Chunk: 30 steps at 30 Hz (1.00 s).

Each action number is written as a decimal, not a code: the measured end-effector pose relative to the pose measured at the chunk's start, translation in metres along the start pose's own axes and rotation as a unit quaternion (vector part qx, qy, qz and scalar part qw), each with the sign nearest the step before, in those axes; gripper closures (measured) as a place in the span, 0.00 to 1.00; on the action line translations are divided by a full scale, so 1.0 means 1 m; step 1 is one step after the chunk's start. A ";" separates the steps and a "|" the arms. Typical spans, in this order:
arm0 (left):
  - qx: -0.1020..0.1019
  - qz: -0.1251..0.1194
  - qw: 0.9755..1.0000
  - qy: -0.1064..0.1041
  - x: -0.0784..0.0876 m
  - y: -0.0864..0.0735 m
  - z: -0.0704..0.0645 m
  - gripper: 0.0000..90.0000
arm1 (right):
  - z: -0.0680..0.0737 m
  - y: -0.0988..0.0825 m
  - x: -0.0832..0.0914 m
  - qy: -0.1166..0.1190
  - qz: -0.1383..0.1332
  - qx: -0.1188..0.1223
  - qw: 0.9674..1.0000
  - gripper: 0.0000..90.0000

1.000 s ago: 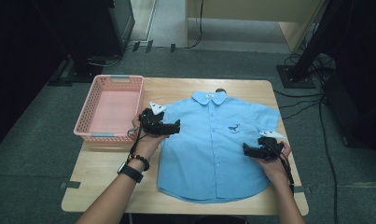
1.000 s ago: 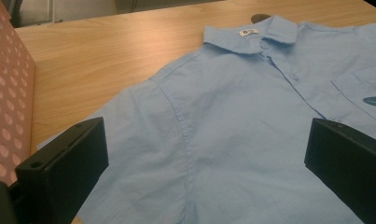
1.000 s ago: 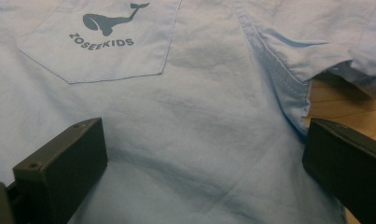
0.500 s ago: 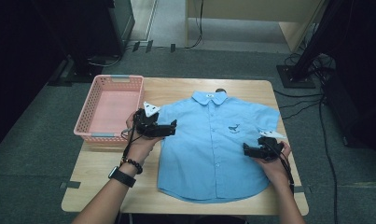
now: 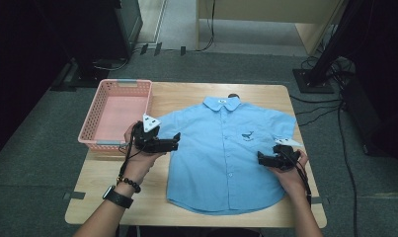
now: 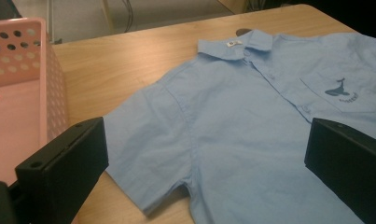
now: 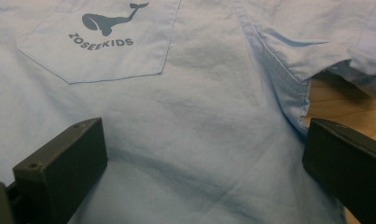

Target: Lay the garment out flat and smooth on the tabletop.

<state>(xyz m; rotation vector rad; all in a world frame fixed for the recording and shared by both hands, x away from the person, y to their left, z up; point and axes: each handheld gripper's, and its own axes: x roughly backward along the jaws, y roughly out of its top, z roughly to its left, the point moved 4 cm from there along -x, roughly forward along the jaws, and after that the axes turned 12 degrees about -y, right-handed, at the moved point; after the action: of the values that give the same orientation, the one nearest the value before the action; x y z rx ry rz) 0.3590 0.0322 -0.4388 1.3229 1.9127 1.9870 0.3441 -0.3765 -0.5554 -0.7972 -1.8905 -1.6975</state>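
One light blue cotton shirt (image 5: 226,153) lies flat beside one pink plastic basket (image 5: 116,112), its hem partly cut off in both gripper views, while the left gripper (image 5: 173,142) and right gripper (image 5: 260,159) gape wide, holding nothing.

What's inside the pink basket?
The pink basket looks empty: its bare pink floor shows in the high view. In the left hand-held gripper view, the near wall hides the bottom strip beside it, so that bit stays unseen.

Shirt (image 7: 185,140) hem beyond frame edge
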 end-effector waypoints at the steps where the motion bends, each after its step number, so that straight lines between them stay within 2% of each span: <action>1: 0.001 0.000 1.000 -0.001 0.001 -0.003 0.000 0.00 | 0.000 0.000 0.000 0.000 0.000 0.000 1.000 0.00; 23: 0.002 0.015 1.000 -0.007 0.030 -0.054 0.003 0.00 | 0.000 0.000 0.000 -0.001 0.000 0.000 1.000 0.00; 30: 0.002 0.008 1.000 -0.004 0.043 -0.065 0.009 0.00 | 0.000 0.000 0.000 0.000 0.000 0.001 1.000 0.00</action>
<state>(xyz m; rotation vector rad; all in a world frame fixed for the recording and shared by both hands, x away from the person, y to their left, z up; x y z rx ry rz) 0.3062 0.0785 -0.4730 1.3501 1.9093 1.9828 0.3439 -0.3768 -0.5554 -0.7973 -1.8919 -1.6964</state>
